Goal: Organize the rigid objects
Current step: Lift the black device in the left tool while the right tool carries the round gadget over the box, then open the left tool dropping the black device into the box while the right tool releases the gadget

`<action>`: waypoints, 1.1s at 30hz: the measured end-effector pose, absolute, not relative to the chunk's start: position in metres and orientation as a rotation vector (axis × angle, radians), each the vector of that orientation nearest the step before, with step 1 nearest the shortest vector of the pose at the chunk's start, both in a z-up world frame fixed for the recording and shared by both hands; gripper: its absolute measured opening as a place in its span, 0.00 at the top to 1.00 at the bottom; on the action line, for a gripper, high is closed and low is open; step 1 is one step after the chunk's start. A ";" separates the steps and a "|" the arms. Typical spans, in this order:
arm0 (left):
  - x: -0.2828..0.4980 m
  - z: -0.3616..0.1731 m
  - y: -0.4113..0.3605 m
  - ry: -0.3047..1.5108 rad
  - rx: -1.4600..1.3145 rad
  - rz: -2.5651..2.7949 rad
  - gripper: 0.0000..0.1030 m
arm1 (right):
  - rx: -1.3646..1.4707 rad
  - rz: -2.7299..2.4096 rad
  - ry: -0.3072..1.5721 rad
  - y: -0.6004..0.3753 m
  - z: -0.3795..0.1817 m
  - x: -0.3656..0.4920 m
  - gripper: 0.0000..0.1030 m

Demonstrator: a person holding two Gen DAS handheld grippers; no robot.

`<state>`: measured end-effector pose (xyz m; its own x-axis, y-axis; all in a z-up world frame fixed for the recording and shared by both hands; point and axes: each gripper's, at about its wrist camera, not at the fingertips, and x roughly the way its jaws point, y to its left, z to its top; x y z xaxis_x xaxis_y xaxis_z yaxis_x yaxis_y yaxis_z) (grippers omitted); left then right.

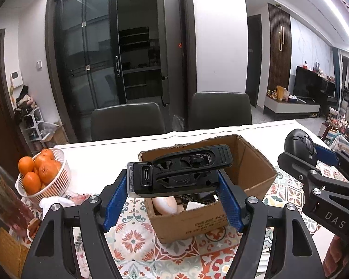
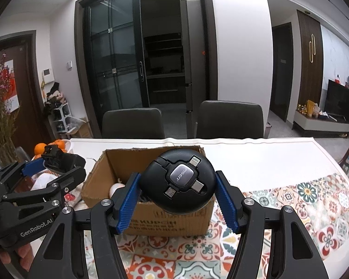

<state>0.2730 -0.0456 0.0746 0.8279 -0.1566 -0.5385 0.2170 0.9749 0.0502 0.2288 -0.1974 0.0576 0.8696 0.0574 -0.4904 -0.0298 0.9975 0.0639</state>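
My left gripper (image 1: pixel 173 194) is shut on a black rectangular gadget (image 1: pixel 174 174) with a USB-C port on its end and a clip on top, held above the near edge of an open cardboard box (image 1: pixel 256 169). My right gripper (image 2: pixel 177 195) is shut on a round black cable reel (image 2: pixel 178 184) with several plug tips and a grey badge, held over the same cardboard box (image 2: pixel 100 181). A pale rounded object (image 1: pixel 165 205) and dark items lie inside the box. Each gripper shows at the other view's edge, the right gripper (image 1: pixel 314 162) and the left gripper (image 2: pixel 51 162).
A white basket of oranges (image 1: pixel 41 174) stands left of the box. A patterned cloth (image 2: pixel 302 200) covers the near part of the white table (image 2: pixel 267 155). Two dark chairs (image 2: pixel 230 118) stand behind the table. Dried flowers (image 2: pixel 0 107) rise at the far left.
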 end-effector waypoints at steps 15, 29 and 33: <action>0.320 0.061 -0.048 0.658 0.135 -0.208 0.30 | 0.006 0.083 0.596 -0.191 0.053 0.286 0.39; 0.364 0.039 -0.057 0.788 0.171 -0.247 0.30 | 0.017 0.124 0.718 -0.191 0.031 0.338 0.39; 0.369 0.034 -0.059 0.811 0.180 -0.255 0.30 | 0.029 0.131 0.741 -0.192 0.024 0.343 0.39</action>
<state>0.3691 -0.0589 0.0338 0.6606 -0.1561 -0.7344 0.2929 0.9542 0.0607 0.3428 -0.1923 0.0242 0.7300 0.1295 -0.6711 -0.1088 0.9914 0.0729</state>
